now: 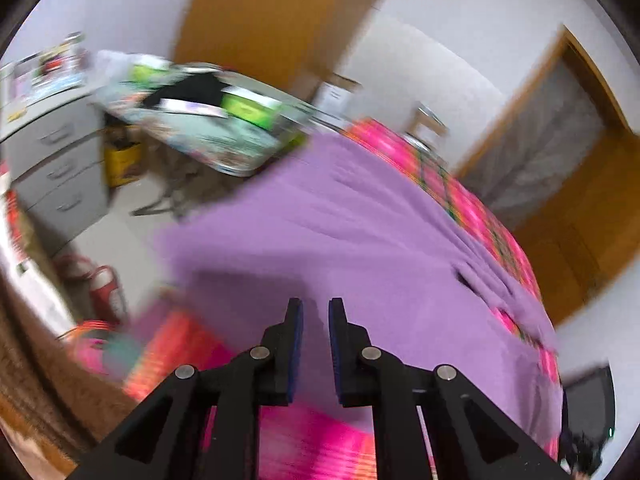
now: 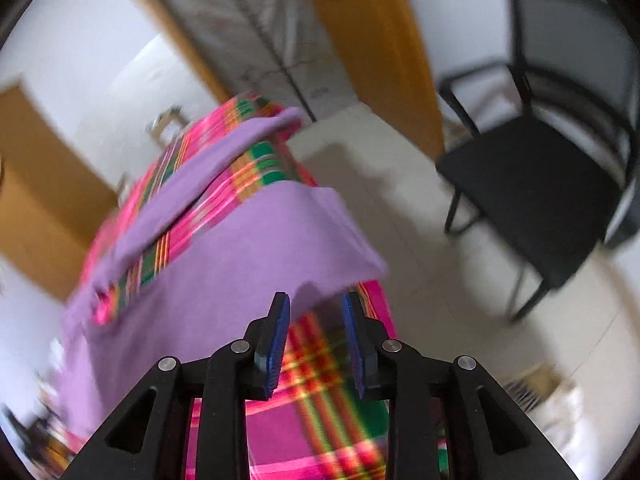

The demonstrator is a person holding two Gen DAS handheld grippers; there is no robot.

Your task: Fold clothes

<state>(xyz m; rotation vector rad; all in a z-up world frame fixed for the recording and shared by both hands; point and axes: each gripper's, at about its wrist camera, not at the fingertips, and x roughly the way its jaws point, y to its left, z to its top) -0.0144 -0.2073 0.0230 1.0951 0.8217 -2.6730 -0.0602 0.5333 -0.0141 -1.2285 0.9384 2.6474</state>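
White walls and orange-brown wooden doors (image 1: 256, 12) ring a bed-like surface under a pink plaid cover (image 2: 320, 392), where a purple garment (image 1: 360, 240) lies spread. No writing is readable through the motion blur. A black chair (image 2: 536, 184) stands on the pale floor to the right, a grey drawer unit (image 1: 60, 168) and a cluttered folding table (image 1: 208, 120) to the left. The left gripper (image 1: 316, 312) hangs just above the garment's near part, jaws slightly apart, holding nothing. The right gripper (image 2: 316, 304) is released wider, a raised garment corner between its blue pads (image 2: 280, 332).
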